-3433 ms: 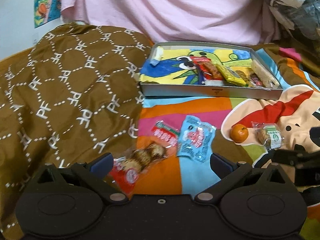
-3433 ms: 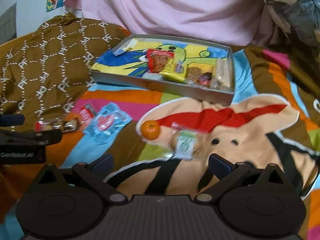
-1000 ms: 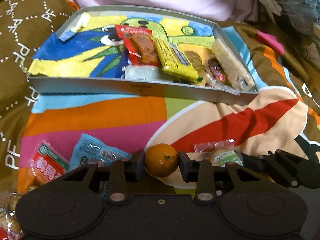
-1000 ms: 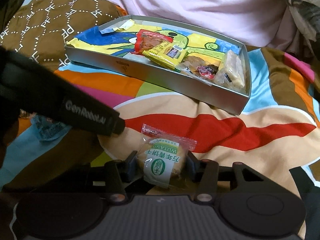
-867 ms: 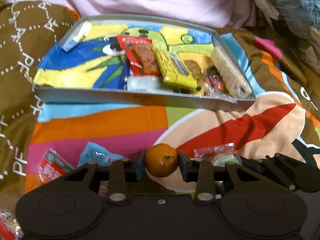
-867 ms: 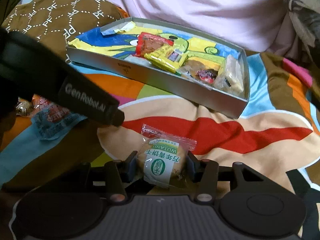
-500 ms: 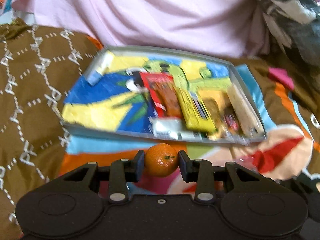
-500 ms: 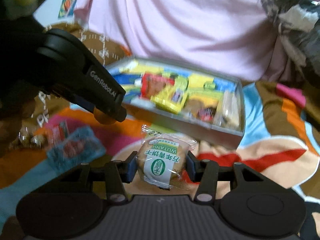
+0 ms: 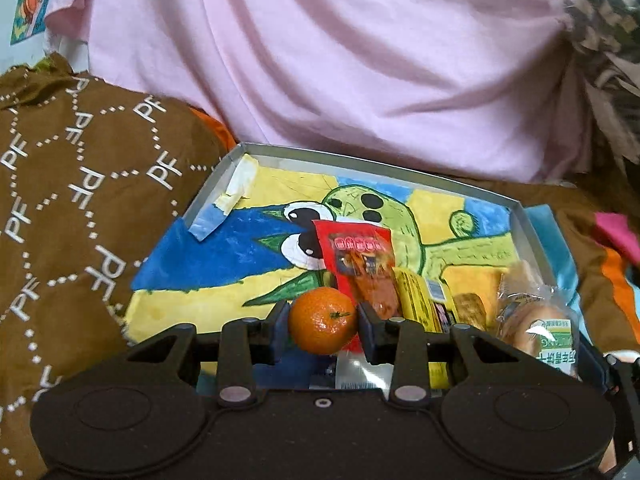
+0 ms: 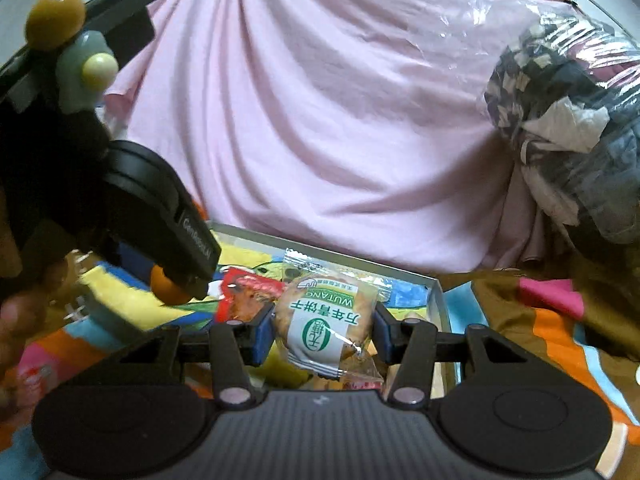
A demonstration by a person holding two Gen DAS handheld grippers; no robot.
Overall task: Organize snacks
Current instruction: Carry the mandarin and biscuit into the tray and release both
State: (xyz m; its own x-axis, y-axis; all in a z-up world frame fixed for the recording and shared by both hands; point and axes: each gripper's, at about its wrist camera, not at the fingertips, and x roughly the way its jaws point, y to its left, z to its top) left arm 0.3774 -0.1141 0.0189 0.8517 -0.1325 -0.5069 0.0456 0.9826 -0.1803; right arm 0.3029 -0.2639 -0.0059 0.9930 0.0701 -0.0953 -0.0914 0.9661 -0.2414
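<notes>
two views from cameras mounted on hand-held tools, both looking over a shallow grey tray [image 9: 208, 194] that rests on a bed covered with a bright striped cartoon blanket [image 10: 560, 344]. in the left wrist view, the left tool [image 9: 323, 322] is clamped on a small orange mandarin [image 9: 322, 320], one black pad pressed to each side of the fruit, which hangs above the near part of the tray. the tray floor is lined with a painted picture of a green cartoon creature on blue and yellow. lying in the tray past the fruit are a red snack packet [image 9: 362, 268], a yellow snack bar [image 9: 420, 304] just to its right, and a few more wrapped items toward the right wall, too crowded to tell apart. a brown quilt [image 9: 80, 208] printed with white letters lies to the left of the tray, and a pink sheet [image 9: 340, 60] is draped behind it. in the right wrist view, the right tool [image 10: 324, 330] is clamped on a round biscuit in a clear wrapper with a white and green label [image 10: 324, 324], held over the near edge of the tray; the same wrapped biscuit shows at the right edge of the left wrist view. the left tool appears at the left of the right wrist view with the mandarin between its tips, and part of a hand [image 10: 24, 316] is blurred below it.
</notes>
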